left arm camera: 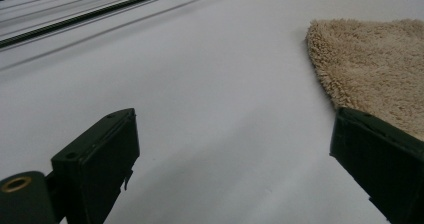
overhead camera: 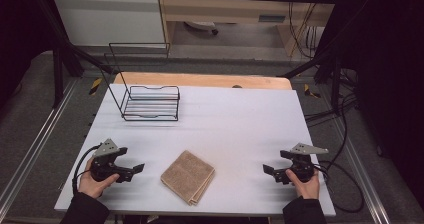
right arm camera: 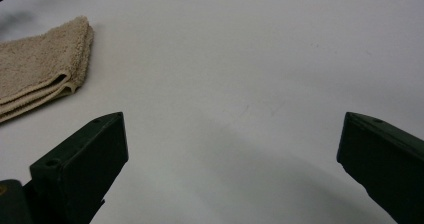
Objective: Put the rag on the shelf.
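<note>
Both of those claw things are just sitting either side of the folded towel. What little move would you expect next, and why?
Probably the left gripper slides toward the folded beige towel to take its near edge. Both grippers rest low on the white table with jaws open and nothing between them, and the towel lies a little closer to the left one than to the right gripper. The wire rack stands farther back.

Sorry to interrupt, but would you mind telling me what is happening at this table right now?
A person sits at the white table with a tool in each hand. The left tool and the right tool both rest low on the table with jaws open and nothing in them, pointing inward at a folded beige towel that lies between them, untouched. A black wire rack stands farther back on the left, with nothing in it.
</note>
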{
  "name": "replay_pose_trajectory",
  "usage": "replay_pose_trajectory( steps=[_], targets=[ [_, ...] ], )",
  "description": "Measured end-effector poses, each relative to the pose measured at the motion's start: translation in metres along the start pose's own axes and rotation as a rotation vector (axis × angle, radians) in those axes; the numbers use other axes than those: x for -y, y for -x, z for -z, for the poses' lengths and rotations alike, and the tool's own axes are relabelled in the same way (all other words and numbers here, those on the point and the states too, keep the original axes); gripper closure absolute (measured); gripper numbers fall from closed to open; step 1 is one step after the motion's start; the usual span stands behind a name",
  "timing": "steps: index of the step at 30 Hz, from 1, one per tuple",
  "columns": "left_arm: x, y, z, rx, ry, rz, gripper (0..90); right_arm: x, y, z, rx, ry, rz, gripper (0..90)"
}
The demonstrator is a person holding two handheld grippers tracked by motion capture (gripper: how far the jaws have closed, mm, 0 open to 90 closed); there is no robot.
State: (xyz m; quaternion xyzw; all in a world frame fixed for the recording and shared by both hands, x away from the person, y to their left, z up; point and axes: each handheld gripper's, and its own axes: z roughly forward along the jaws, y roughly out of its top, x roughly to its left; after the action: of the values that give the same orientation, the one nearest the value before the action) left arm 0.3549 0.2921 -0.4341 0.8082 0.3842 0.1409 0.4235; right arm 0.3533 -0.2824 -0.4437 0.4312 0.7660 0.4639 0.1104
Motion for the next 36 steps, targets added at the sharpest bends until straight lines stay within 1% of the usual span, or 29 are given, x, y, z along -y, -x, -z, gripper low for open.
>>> replay_pose_trajectory(
  steps=[6, 9, 12, 14, 21, 24, 28, 31, 32, 33, 35, 36],
  targets=[
    [-0.001, 0.002, -0.002, -0.002, -0.011, -0.001, 5.4, 0.000, -0.001, 0.000, -0.002, -0.004, -0.004, 0.5],
    [-0.001, 0.006, -0.002, -0.002, 0.000, 0.003, 5.4, 0.001, -0.001, 0.000, -0.002, -0.002, -0.002, 0.5],
    [-0.002, 0.008, -0.003, -0.003, -0.012, -0.007, 5.3, 0.001, -0.001, 0.000, 0.001, -0.010, 0.003, 0.5],
    [-0.003, 0.010, -0.005, -0.003, -0.015, -0.004, 5.6, 0.001, -0.002, 0.000, 0.003, -0.014, -0.002, 0.5],
    [-0.009, 0.021, -0.013, 0.012, -0.024, -0.002, 6.6, 0.002, -0.002, -0.001, 0.005, -0.016, 0.003, 0.5],
    [-0.011, 0.027, -0.018, 0.025, -0.029, 0.013, 8.1, 0.001, -0.002, -0.001, 0.005, -0.016, -0.001, 0.5],
    [-0.014, 0.035, -0.024, 0.038, -0.044, 0.019, 10.4, 0.001, -0.002, -0.001, 0.006, -0.017, -0.001, 0.6],
    [-0.016, 0.041, -0.027, 0.048, -0.044, 0.030, 12.2, 0.002, -0.002, -0.001, 0.007, -0.016, 0.002, 0.6],
    [-0.016, 0.041, -0.027, 0.048, -0.044, 0.030, 13.9, 0.002, -0.002, -0.001, 0.008, -0.017, 0.000, 0.6],
    [-0.017, 0.045, -0.028, 0.054, -0.041, 0.040, 15.7, 0.002, -0.002, -0.001, 0.008, -0.017, 0.000, 0.6],
    [-0.018, 0.050, -0.031, 0.053, -0.051, 0.035, 17.8, 0.002, -0.002, -0.002, 0.012, -0.015, 0.003, 0.6],
    [-0.018, 0.050, -0.031, 0.053, -0.051, 0.035, 19.5, 0.002, -0.002, -0.001, 0.012, -0.014, 0.005, 0.6]
  ],
)
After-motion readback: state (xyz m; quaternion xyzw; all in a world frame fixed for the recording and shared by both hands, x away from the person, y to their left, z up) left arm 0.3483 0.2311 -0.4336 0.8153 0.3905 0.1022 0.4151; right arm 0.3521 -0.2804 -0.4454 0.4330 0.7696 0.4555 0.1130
